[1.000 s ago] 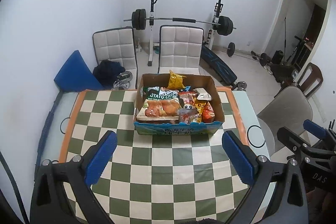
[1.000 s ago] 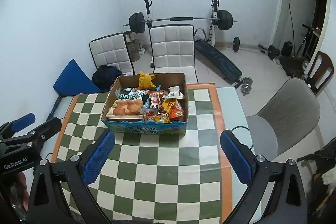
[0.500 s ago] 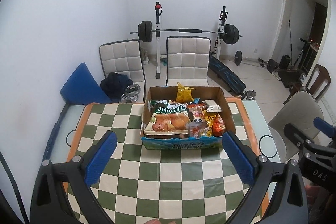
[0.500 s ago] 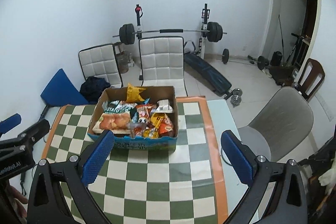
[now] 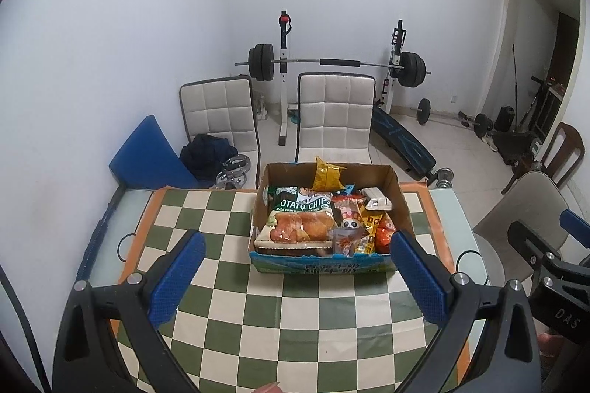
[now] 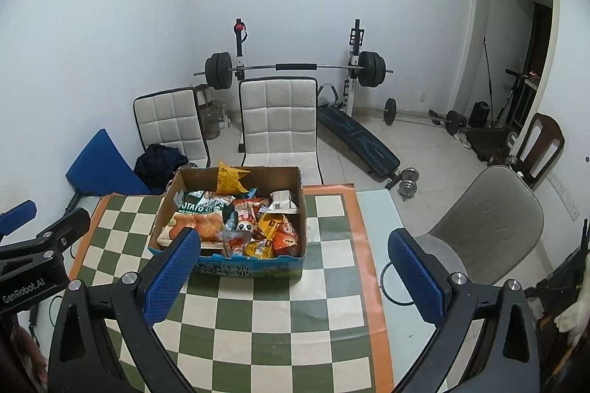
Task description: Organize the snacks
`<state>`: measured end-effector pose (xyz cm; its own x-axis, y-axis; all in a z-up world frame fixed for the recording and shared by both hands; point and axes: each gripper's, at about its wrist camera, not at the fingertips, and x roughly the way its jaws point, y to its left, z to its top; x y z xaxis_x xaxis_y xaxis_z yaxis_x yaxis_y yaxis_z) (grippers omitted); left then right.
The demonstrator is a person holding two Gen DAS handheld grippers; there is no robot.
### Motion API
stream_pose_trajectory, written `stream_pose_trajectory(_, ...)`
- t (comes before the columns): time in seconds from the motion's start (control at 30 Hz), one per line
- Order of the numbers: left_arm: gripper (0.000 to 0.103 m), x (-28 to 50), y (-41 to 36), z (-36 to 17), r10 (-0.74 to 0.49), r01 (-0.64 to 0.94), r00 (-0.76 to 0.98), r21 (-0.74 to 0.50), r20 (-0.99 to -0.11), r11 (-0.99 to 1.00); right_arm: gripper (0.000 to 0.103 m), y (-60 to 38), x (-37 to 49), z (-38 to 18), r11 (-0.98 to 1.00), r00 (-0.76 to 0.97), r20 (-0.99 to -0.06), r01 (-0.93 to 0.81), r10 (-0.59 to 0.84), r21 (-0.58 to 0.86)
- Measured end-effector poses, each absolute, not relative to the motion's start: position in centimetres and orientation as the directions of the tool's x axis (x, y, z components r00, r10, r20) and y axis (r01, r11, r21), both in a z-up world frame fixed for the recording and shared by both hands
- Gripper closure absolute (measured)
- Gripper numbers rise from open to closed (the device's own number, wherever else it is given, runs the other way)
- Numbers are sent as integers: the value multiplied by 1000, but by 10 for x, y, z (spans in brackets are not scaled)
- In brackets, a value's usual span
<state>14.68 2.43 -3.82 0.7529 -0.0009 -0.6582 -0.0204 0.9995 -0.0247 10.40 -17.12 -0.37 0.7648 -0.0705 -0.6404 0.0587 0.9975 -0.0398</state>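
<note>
While both of my grippers hang above the near part of the checkered tablecloth (image 5: 302, 323), neither one holds or touches anything. My left gripper (image 5: 295, 267) has its two blue-padded fingers (image 5: 177, 278) spread wide apart, and between them I see only green and cream squares. My right gripper (image 6: 295, 267) is spread just as wide, its blue pads (image 6: 415, 277) clear of every object; in its own view the left-hand pad overlaps the near left corner of the cardboard box (image 6: 258, 269), but whether it touches the box there I cannot tell.

The cardboard box sits on the tablecloth beyond my fingers, toward the far edge of the table, its top open and its near wall printed blue. It is packed with snacks: a potato chips bag (image 5: 302, 203) lies against the box's left side, a packet picturing bread rolls (image 5: 300, 227) lies just in front of that, nearer to me, and a yellow packet (image 5: 324, 177) stands up against the box's far wall. Right of the chips bag are a small panda packet (image 5: 350, 223) and an orange packet (image 5: 385, 234) near the box's right wall.

Behind the box, off the table, stand two white padded chairs (image 5: 333, 114), and behind those a barbell rack (image 5: 333, 63) against the wall. To the box's right, a grey chair (image 6: 490, 219) is drawn up at the table's side.
</note>
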Motion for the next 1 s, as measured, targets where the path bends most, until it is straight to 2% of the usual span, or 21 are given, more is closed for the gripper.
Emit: stream_pose_trajectory(1.0, 0, 144, 28, -34, 5, -26, 755, -23, -656, 999, 0, -174, 96, 4, 997, 764, -641, 63, -72, -37)
